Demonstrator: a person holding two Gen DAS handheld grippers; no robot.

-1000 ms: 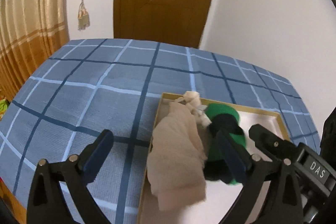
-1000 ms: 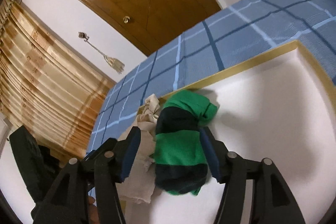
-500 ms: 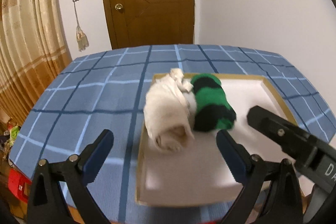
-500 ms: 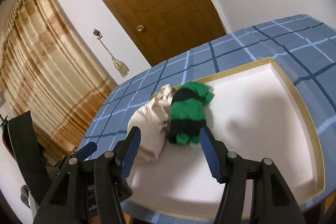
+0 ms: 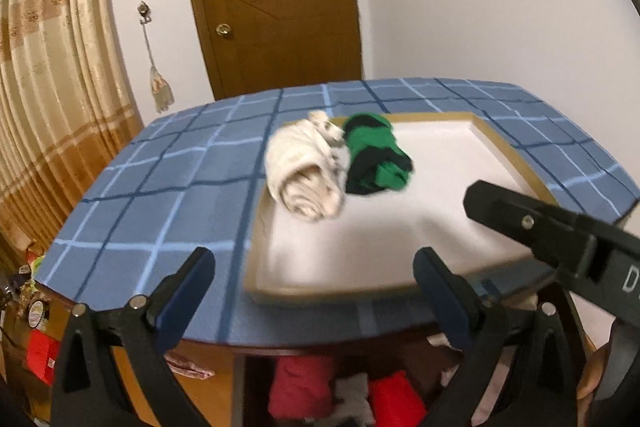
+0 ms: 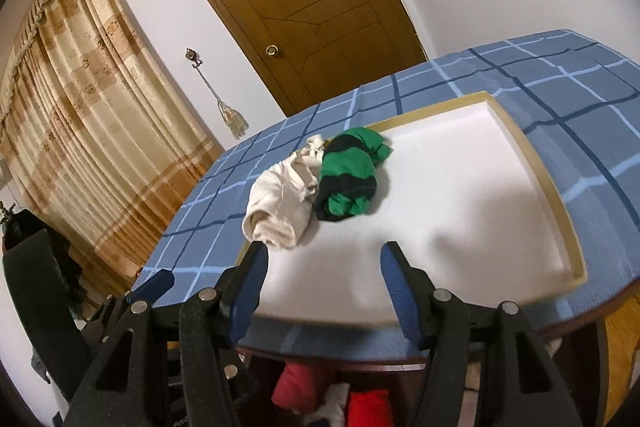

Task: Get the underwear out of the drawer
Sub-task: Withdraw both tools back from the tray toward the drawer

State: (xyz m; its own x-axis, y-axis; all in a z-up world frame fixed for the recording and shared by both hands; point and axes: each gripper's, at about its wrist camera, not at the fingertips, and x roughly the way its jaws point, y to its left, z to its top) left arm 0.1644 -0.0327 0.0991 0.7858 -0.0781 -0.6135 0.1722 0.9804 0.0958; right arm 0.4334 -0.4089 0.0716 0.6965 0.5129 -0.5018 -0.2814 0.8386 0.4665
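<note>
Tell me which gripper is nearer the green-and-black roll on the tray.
Right, likely. The right gripper sits at the tray's near edge, facing the green-and-black roll; the left gripper is farther back and to the left.

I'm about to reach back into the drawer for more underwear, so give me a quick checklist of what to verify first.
1. Left claw empty and open: ok.
2. Right claw empty and open: ok.
3. Cream roll and green-black roll resting on the white tray: ok.
4. Drawer open below the tabletop edge, red and white garments showing: ok.
5. Which drawer items are underwear: cannot tell.
</note>
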